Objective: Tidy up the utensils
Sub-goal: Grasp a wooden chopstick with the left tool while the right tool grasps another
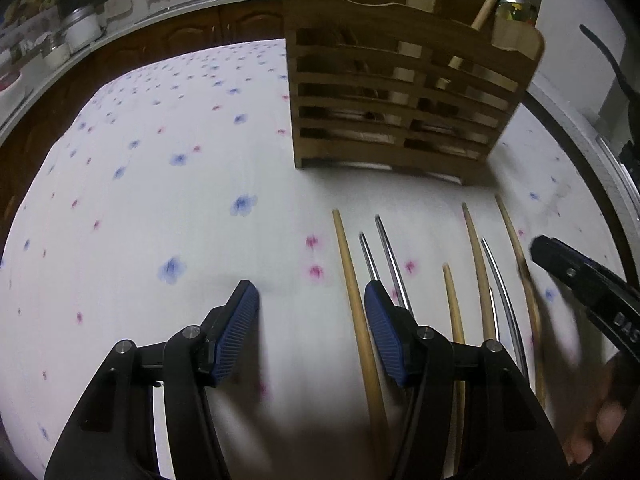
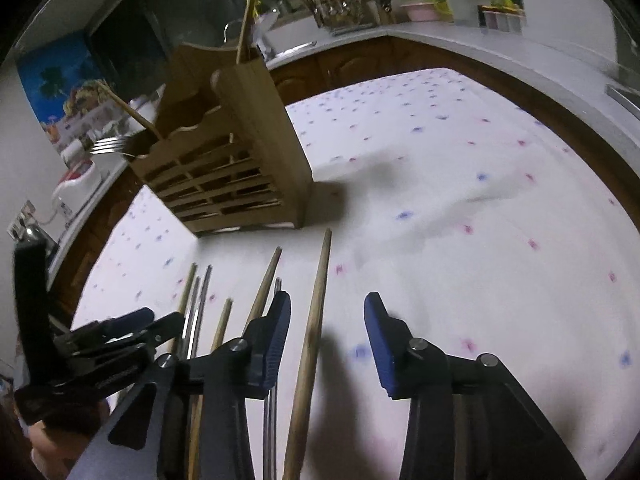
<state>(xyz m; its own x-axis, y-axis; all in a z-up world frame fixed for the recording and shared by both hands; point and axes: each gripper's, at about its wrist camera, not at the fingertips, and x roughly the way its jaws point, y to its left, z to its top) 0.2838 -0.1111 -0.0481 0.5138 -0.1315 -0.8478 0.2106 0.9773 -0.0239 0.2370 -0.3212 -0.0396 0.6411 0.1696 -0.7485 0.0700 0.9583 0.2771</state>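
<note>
A slatted wooden utensil holder point(image 1: 400, 112) stands on the floral tablecloth; it also shows in the right wrist view point(image 2: 228, 168), with a fork point(image 2: 108, 146) and wooden sticks in it. Several wooden chopsticks point(image 1: 356, 304) and metal utensil handles point(image 1: 390, 260) lie side by side in front of it. My left gripper point(image 1: 310, 300) is open and empty, low over the cloth at the left end of the row. My right gripper point(image 2: 326, 312) is open and empty, with a wooden chopstick point(image 2: 314, 320) lying on the cloth between its fingers.
The floral tablecloth point(image 1: 160, 200) covers the table. A kitchen counter with jars point(image 1: 80, 32) and a dish rack point(image 2: 340, 8) runs behind. The other gripper shows at the right edge of the left view point(image 1: 580, 280) and at the left of the right view point(image 2: 100, 344).
</note>
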